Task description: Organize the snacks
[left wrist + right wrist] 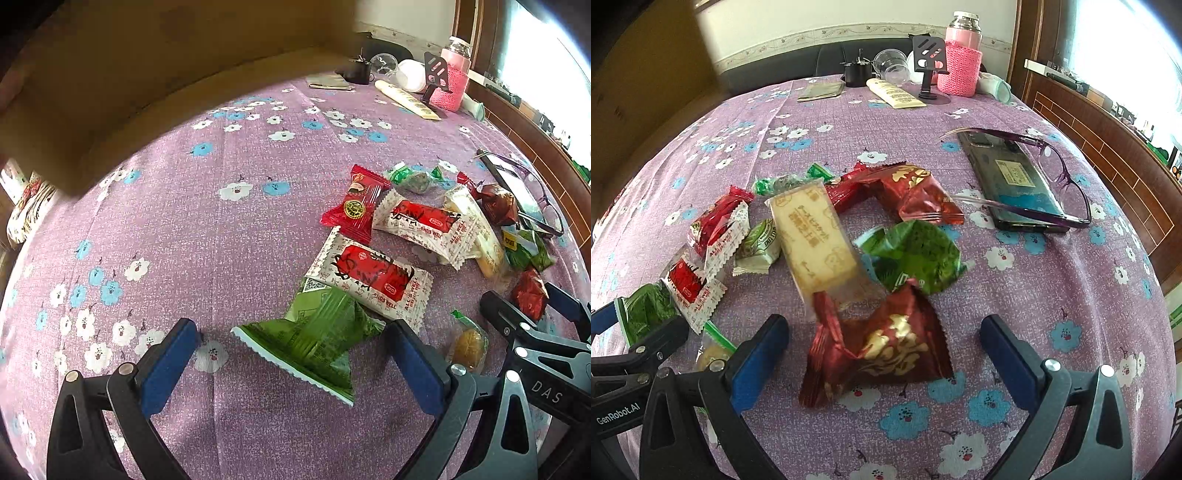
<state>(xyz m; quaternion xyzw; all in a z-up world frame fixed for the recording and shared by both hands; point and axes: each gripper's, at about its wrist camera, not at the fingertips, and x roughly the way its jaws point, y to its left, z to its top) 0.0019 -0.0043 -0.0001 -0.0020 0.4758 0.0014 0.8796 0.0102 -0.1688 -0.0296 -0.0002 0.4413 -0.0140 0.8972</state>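
Wrapped snacks lie scattered on a purple flowered tablecloth (184, 240). My left gripper (291, 354) is open, its blue pads on either side of a green packet (314, 339) that lies flat on the cloth. Beyond it sit two white-and-red biscuit packs (369, 277) and a red packet (354, 205). My right gripper (884, 350) is open around a dark red, gold-printed packet (882, 350). Ahead of it lie a beige cracker pack (816, 240), a green packet (916, 254) and a second dark red packet (916, 192).
A phone (1012, 184) with purple glasses (1067, 184) over it lies to the right. At the table's far edge stand a pink-sleeved bottle (960, 55), a black phone stand (929, 59), a cream tube (894, 94) and clear cups (892, 66). A brown cardboard box (147, 74) looms at upper left.
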